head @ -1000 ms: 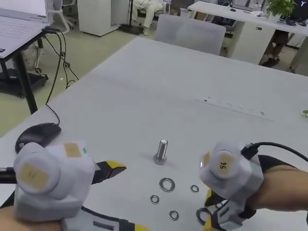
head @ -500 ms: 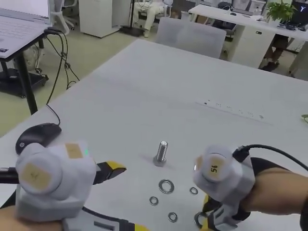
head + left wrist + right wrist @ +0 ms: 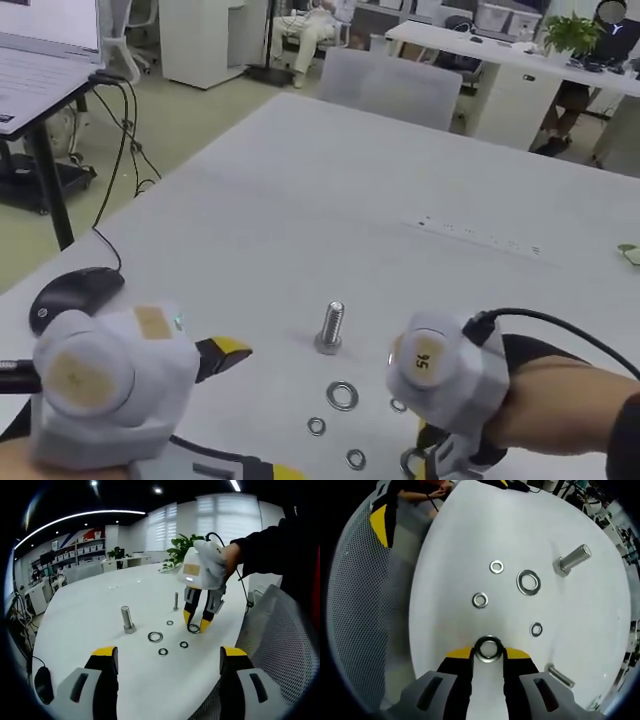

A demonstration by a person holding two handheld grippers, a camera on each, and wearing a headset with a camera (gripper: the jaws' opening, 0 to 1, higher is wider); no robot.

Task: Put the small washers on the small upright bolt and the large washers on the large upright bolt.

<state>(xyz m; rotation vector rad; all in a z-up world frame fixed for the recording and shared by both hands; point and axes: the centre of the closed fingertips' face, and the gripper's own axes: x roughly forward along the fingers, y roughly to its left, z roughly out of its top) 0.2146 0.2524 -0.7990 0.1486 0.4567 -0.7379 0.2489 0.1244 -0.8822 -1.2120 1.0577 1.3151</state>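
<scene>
- One large washer [image 3: 489, 638] sits pinched in our right gripper [image 3: 489, 653], near the large bolt [image 3: 572, 560].
- Next, we judge, it needs lifting and threading over that bolt; our left gripper [image 3: 167, 656] hangs released.

table [image 3: 300, 190] white | large washer [image 3: 488, 639] silver | fingers [image 3: 458, 653] black, yellow tips | mouse [image 3: 75, 293] black

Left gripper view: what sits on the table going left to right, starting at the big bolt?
large bolt → loose large washer → small bolt → small washer → second large washer, between the tips of the right gripper. Two more small washers left out: their places overlap.
</scene>
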